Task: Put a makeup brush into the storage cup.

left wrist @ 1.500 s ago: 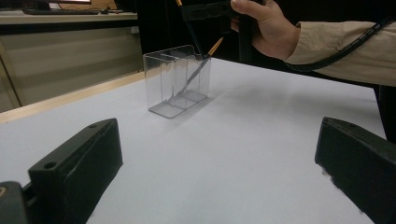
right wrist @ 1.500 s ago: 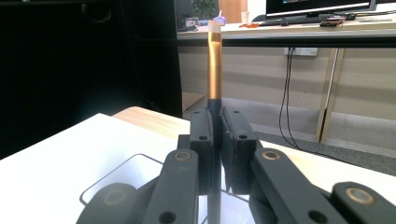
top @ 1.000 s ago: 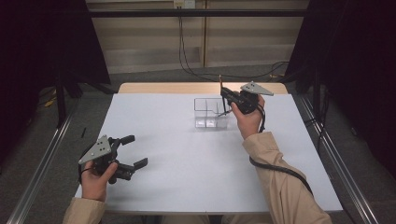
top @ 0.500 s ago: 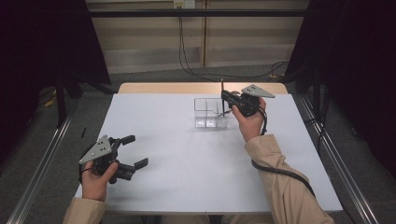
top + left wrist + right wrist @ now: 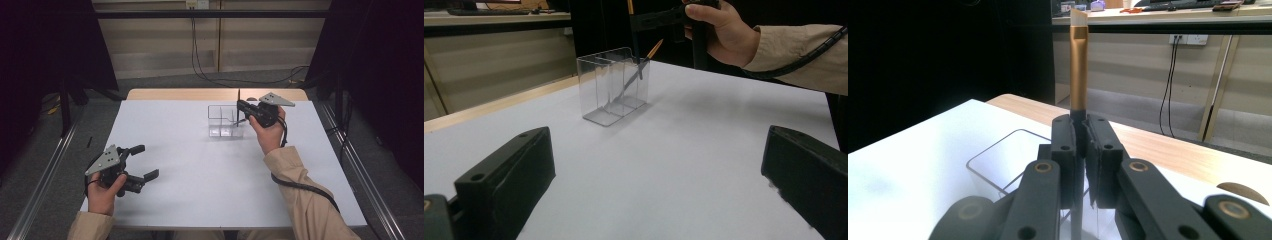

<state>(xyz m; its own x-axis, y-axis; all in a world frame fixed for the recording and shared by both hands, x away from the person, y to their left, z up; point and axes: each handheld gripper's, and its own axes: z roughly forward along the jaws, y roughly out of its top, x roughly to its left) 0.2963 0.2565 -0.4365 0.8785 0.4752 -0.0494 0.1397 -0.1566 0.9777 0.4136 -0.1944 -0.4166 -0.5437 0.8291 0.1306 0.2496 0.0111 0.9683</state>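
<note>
The makeup brush (image 5: 1078, 65) stands upright, clamped between the jaws of the right gripper (image 5: 241, 108), its gold ferrule and pale tip rising above them. In the high view it hangs over the right end of a clear acrylic organizer (image 5: 225, 121), whose thin walls split it into compartments. A second brush (image 5: 641, 65) already leans aslant in one of those compartments, its handle sticking out above the rim, close beside the held brush. That leaning handle and the dividing walls are what crowd the held brush.

The organizer sits toward the far side of the white surface (image 5: 200, 170), near the bare wooden strip (image 5: 175, 94) at the far edge. Around it the surface is open on all sides, with wide room toward the near edge.

The left gripper (image 5: 142, 162) rests well apart at the near left corner, its jaws spread wide with nothing between them. Metal rails (image 5: 45, 175) run along the floor on both sides of the surface, and cables (image 5: 200, 60) trail down the back wall.
</note>
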